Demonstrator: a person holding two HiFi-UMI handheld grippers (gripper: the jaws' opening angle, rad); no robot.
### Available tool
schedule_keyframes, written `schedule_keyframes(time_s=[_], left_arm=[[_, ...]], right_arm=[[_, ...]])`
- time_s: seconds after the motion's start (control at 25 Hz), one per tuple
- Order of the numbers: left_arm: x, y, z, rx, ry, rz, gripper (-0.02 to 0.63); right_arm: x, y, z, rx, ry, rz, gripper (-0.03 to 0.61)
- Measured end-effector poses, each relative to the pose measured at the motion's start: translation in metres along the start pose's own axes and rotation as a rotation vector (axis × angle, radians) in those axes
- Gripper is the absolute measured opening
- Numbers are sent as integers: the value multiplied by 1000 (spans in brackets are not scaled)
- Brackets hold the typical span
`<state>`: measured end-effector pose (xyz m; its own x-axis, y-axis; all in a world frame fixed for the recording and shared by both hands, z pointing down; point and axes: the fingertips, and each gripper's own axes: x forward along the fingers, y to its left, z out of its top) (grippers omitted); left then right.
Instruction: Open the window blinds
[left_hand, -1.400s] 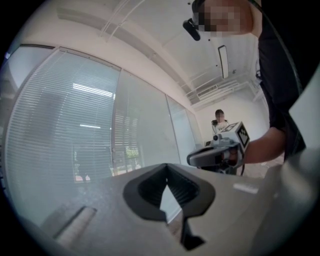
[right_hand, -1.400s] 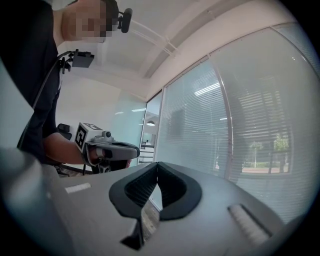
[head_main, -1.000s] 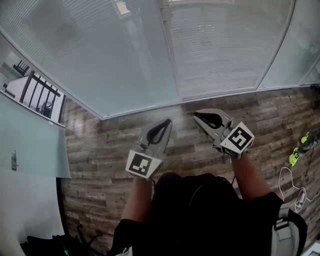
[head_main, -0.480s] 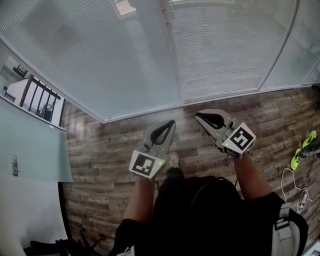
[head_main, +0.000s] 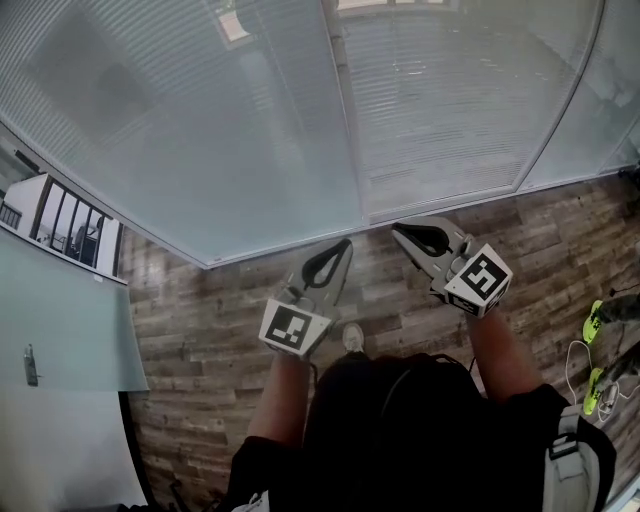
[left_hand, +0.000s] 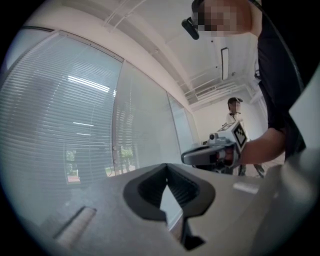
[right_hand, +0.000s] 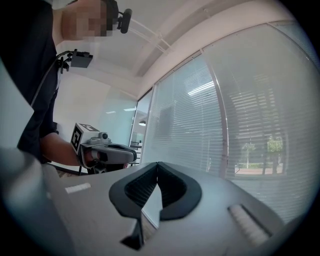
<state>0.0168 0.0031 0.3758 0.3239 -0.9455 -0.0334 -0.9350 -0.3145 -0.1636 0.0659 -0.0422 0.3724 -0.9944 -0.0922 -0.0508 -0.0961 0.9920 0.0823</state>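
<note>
The left gripper (head_main: 341, 243) is held out level at waist height with its jaws closed tip to tip and nothing between them; its own view confirms it (left_hand: 166, 167), showing only the bare gap behind the touching tips. Far to the left in the head view is a frosted panel with a small handle (head_main: 31, 365), and the wooden floor (head_main: 210, 300) runs from there up to the foot of the window wall. The window blinds (head_main: 190, 130) hang straight ahead of both grippers, lowered across the whole wall above the floor line, their slats running level, apparently behind glass. From above they read as one pale grey sheet. The left gripper view shows them side-on (left_hand: 60, 125), with daylight and a little green coming through the slats. That view alone also takes in a second person (left_hand: 234, 113) standing farther back in the room. Just beside the left gripper, but apart from it, the right gripper (head_main: 397, 229) points the same way, its jaws likewise closed and empty, as its own view shows (right_hand: 157, 165). That view looks back across at the left gripper and shows the blinds (right_hand: 185, 130) close up, with an upright frame post (right_hand: 220, 115) dividing them, and trees outside. Only the head view shows a shoe (head_main: 352, 337) on the floor between the arms and some white cable (head_main: 578, 362) at the far right.
</note>
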Motion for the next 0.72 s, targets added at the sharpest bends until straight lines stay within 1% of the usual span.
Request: schedule_keyframes(time_s=[0.08,0.24,0.48,0.6,0.72], left_arm=[[5,18,1,4,-8,-7,4],[13,49,-1,-11,3,-39,3],[22,97,-12,-9,-21,-73,3],[27,118,-17,11,-37,-94,3],[31,136,-22,10,-43,-112,3]], right_arm=[[14,-8,1,-3,2,-12,6],[42,-23,1,-9,9,-43,6],[85,-44,-2,-26,23,-85,6],[105,-53,-4,-32,28,-108,6],[122,-57,-7,-43,37,-115,6]])
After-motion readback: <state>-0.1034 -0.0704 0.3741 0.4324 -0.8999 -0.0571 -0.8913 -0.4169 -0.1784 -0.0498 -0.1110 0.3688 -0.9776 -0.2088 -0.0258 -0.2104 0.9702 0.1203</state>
